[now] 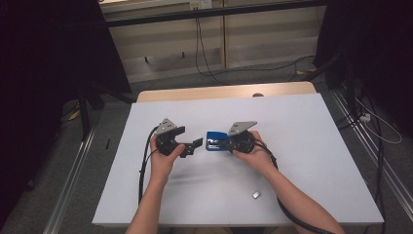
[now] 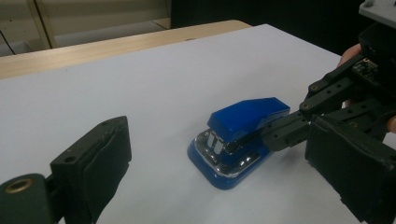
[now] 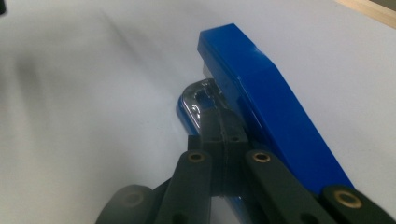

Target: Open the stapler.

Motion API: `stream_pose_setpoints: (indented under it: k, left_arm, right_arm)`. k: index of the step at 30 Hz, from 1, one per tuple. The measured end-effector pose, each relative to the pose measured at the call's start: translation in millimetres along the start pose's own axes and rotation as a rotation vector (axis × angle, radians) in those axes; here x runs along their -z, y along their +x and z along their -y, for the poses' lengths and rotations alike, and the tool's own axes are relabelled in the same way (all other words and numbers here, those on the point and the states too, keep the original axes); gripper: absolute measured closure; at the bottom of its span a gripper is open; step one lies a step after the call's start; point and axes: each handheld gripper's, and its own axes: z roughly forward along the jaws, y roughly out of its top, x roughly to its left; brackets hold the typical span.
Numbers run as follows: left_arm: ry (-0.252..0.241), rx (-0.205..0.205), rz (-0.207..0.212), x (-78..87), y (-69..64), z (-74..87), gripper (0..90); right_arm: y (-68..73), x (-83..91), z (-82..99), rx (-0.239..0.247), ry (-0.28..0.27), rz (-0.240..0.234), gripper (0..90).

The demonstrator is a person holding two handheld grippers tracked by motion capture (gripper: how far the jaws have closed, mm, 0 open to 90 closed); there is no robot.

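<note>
Plainly, the right gripper [image 3: 223, 140], jaws pressed together and poked under the lid of the blue stapler [image 2: 243, 140] just ahead of the gaping left gripper [image 2: 210, 186], could shove it sideways, since nothing steadies it.

Your stapler [image 1: 215, 141] lies on the table [image 1: 302, 146] near its middle, between your two grippers. Your left gripper [image 1: 195, 145] sits just left of it, apart. Your right gripper [image 3: 223, 135] comes in from its right, tips pushed into the gap between the stapler's top arm and base. A small metal piece [image 1: 256, 194] lies nearer you, right of centre, well apart from the stapler.
</note>
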Motion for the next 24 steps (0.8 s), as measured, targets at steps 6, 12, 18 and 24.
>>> stream_pose_setpoints:
  k: [6, 12, 18, 24]
  left_arm:
    - [-0.005, 0.005, 0.009, -0.9, -1.3, -0.1, 7.1]
    - [-0.002, 0.016, 0.017, -2.5, 1.0, 0.8, 7.1]
    - [-0.008, 0.026, 0.031, -11.6, 2.6, 1.1, 4.3]
    - [0.007, -0.011, 0.034, -29.1, 5.2, -4.2, 7.4]
  right_arm:
    - [1.1, -5.5, -0.2, 0.033, 0.044, 0.022, 90.0]
    - [-0.1, -6.4, 0.7, 0.042, 0.045, 0.024, 90.0]
    - [-2.9, -6.9, 4.8, 0.001, 0.016, 0.005, 90.0]
    - [-4.0, -7.0, 5.8, -0.022, 0.009, -0.004, 90.0]
